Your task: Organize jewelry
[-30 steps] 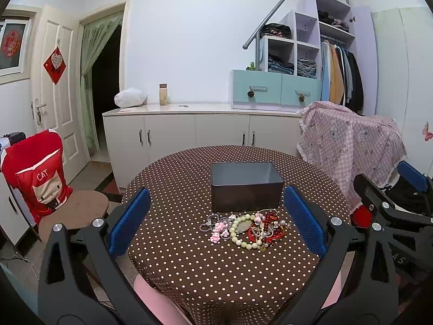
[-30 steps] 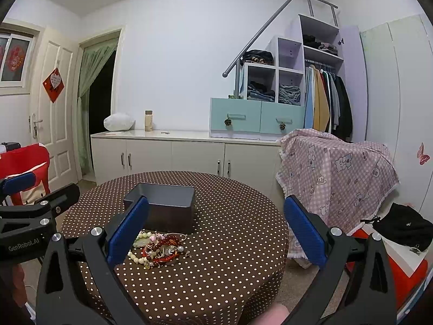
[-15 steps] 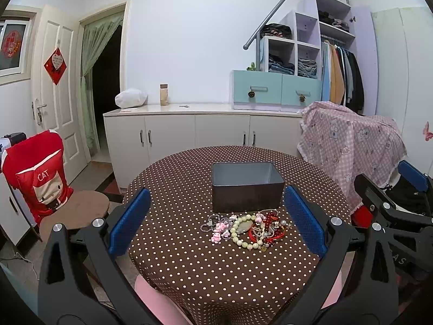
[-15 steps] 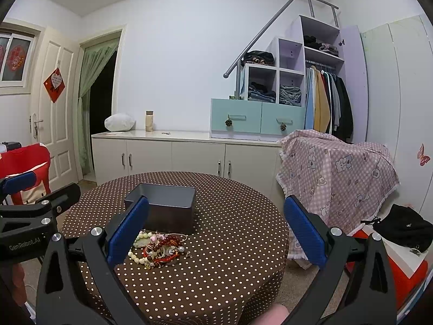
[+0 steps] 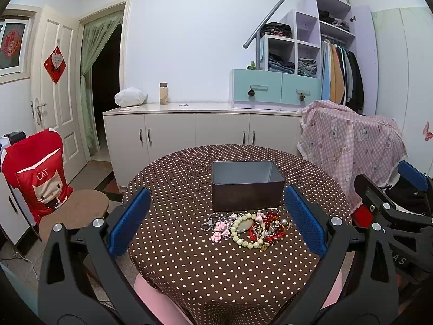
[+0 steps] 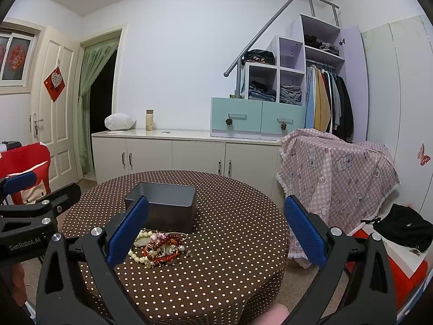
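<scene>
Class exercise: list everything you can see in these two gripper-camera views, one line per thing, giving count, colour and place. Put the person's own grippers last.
Table: one, round, brown cloth with pale dots, centre.
Box: one, dark grey, open and empty, mid-table.
Jewelry pile: one heap, cream, pink and red beads, just in front of the box.
Cabinet: one, white, along the back wall.
Bottle: one, beige, on the cabinet.
White bag: one, on the cabinet's left end.
Drawers: two, teal, on the cabinet's right end.
Checked cloth: one, pink, draped right of the table.
Chair cover: one, red, left.
Left gripper: blue pads, open, near edge of table.
Right gripper: blue pads, open, right of the left one.
</scene>
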